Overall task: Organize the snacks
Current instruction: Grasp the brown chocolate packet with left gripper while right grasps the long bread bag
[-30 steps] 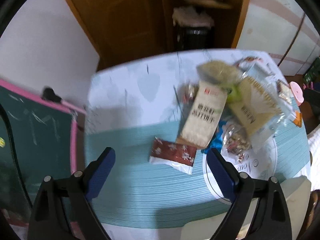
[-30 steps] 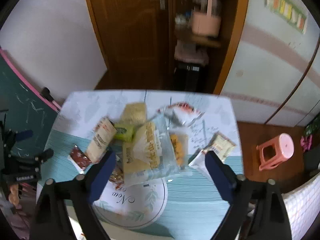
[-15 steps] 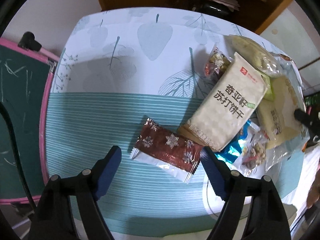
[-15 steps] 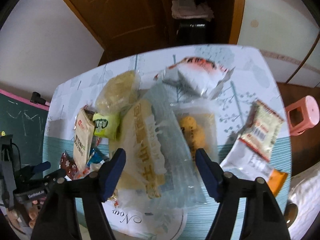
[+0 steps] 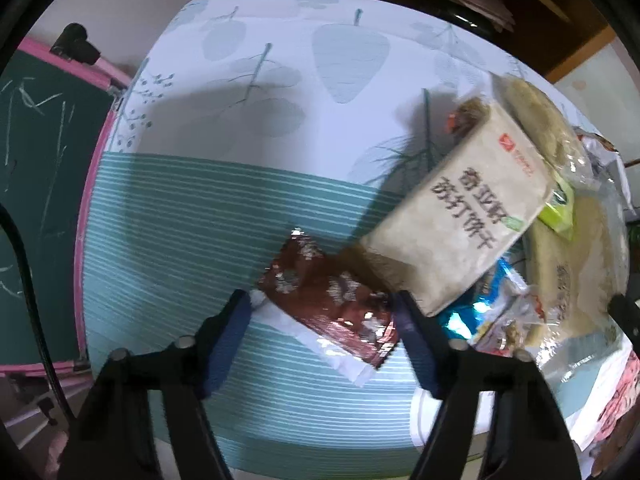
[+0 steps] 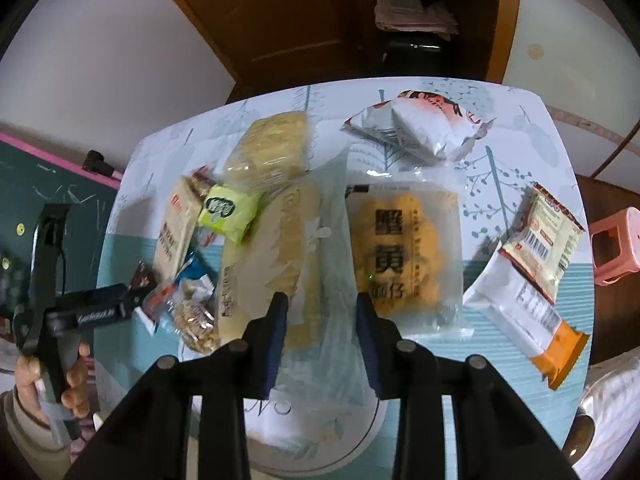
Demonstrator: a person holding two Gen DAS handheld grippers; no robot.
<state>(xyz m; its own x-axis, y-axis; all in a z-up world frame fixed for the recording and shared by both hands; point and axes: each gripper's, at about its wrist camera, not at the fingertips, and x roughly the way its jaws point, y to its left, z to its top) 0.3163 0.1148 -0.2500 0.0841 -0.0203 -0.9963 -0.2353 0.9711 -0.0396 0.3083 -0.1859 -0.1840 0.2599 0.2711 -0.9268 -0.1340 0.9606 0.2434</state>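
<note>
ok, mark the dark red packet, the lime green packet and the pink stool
dark red packet [image 5: 320,292], left wrist view, middle of the wrapper
lime green packet [image 6: 229,210], right wrist view, centre of its face
pink stool [image 6: 616,246], right wrist view, side below its seat

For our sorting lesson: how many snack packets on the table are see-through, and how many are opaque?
See-through bags: 4 (noodles, large cream bag, orange snacks, nuts)
Opaque packets: 8 (cracker pack, green, silver, barcode packet, white-orange, dark red, blue, small red one)
Total: 12
</note>
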